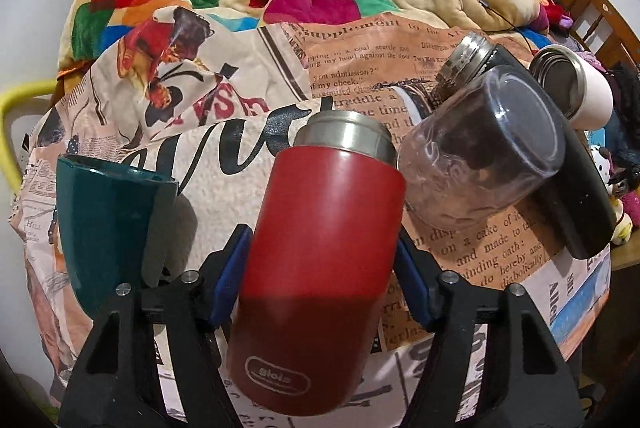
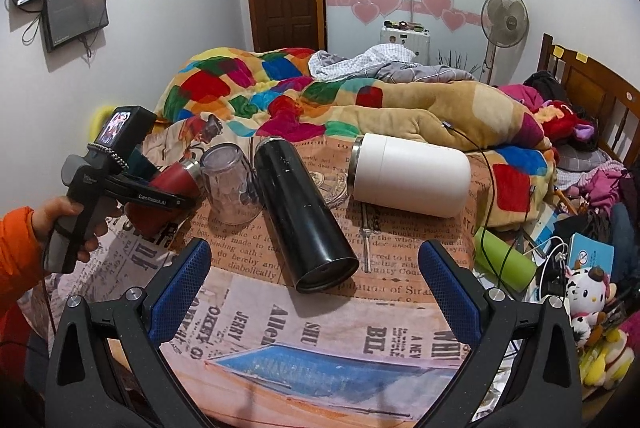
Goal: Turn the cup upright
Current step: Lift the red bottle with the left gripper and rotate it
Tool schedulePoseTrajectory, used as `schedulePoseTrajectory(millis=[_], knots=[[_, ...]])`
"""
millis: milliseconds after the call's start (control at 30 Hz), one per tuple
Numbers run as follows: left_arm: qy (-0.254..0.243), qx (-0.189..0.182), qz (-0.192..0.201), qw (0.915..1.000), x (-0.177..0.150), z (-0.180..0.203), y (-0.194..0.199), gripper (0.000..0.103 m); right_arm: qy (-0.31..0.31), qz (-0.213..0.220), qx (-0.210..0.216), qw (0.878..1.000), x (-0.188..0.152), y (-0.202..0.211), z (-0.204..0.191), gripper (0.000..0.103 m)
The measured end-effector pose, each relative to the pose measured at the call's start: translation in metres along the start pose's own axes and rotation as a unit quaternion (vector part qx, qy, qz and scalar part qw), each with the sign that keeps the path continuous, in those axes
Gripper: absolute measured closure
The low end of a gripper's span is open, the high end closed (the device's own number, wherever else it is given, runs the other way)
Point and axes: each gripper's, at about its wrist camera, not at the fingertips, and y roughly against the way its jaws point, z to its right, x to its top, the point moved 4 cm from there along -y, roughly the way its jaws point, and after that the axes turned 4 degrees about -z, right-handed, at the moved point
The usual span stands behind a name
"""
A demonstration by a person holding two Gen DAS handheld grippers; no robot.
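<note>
Red cup (image 1: 324,252) with a steel rim sat between the blue pads of the left gripper (image 1: 320,284), its jaws pinching the cup's sides. The cup leaned, rim pointing away from the camera and slightly up; whether its base touched the desk (image 1: 224,212) could not be told. From the right wrist view, the same cup (image 2: 176,180) appeared at the far left of the desk, held in the left gripper (image 2: 160,198) by the person's left hand (image 2: 68,228).

A teal cup (image 1: 108,228) stood just beside the red one, on its left, mouth upward. On the other side, a clear glass (image 1: 480,156) lay tilted against a black flask (image 1: 576,180), which lay on its side. A white cup (image 1: 580,88) lay on its side beyond the flask, steel rim showing.

The right gripper (image 2: 316,284) hovered over the near edge of the desk (image 2: 360,332), jaws spread wide and holding nothing. The black flask (image 2: 304,212) lay ahead between its pads, apart from them. The white cup (image 2: 408,180) lay further back to the right. The desk was covered with a newsprint cloth (image 2: 320,328).
</note>
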Motion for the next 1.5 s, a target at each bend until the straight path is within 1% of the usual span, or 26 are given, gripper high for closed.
schedulePoseTrajectory(millis=[133,233,333,567,633,833,933,1067,1233,1300,1400,1467,1500], knots=[[-0.003,0.007,0.007,0.9999,-0.009,0.005,0.006,0.039,-0.002,0.002,-0.001,1.000,0.001,0.002,0.000,0.000],[-0.010,0.018,0.024,0.9995,-0.018,0.012,0.020,0.040,-0.003,0.006,-0.001,1.000,0.001,0.007,-0.001,0.000],[-0.012,0.020,0.039,0.9990,-0.028,0.019,0.041,0.041,-0.002,0.010,0.000,1.000,0.001,0.012,-0.002,0.000],[-0.036,0.027,0.096,0.9944,-0.044,0.046,0.105,0.042,0.003,0.029,0.001,1.000,0.002,0.030,-0.004,0.000],[-0.043,0.022,0.109,0.9929,-0.048,0.056,0.123,0.042,0.003,0.034,0.002,0.999,0.002,0.037,-0.005,0.000],[-0.066,0.010,0.123,0.9901,-0.065,0.093,0.154,0.042,0.004,0.047,0.003,0.999,0.000,0.054,-0.003,0.000],[-0.082,0.003,0.117,0.9898,-0.077,0.113,0.159,0.042,0.003,0.051,0.001,0.999,-0.002,0.061,0.001,0.000],[-0.100,-0.006,0.094,0.9905,-0.096,0.136,0.151,0.042,-0.002,0.051,-0.001,0.999,-0.007,0.065,0.008,0.000],[-0.114,-0.025,0.043,0.9922,-0.123,0.162,0.121,0.042,-0.004,0.048,-0.004,0.999,-0.015,0.068,0.014,0.000],[-0.113,-0.038,0.020,0.9926,-0.132,0.171,0.107,0.042,-0.004,0.043,-0.003,0.999,-0.018,0.067,0.017,0.000],[-0.106,-0.068,-0.014,0.9919,-0.141,0.181,0.085,0.042,-0.003,0.035,-0.005,0.999,-0.022,0.062,0.020,0.000],[-0.102,-0.080,-0.031,0.9911,-0.143,0.185,0.072,0.042,-0.002,0.029,-0.005,1.000,-0.025,0.059,0.022,0.000],[-0.101,-0.085,-0.032,0.9907,-0.142,0.186,0.069,0.041,-0.001,0.025,-0.005,1.000,-0.026,0.057,0.022,0.000]])
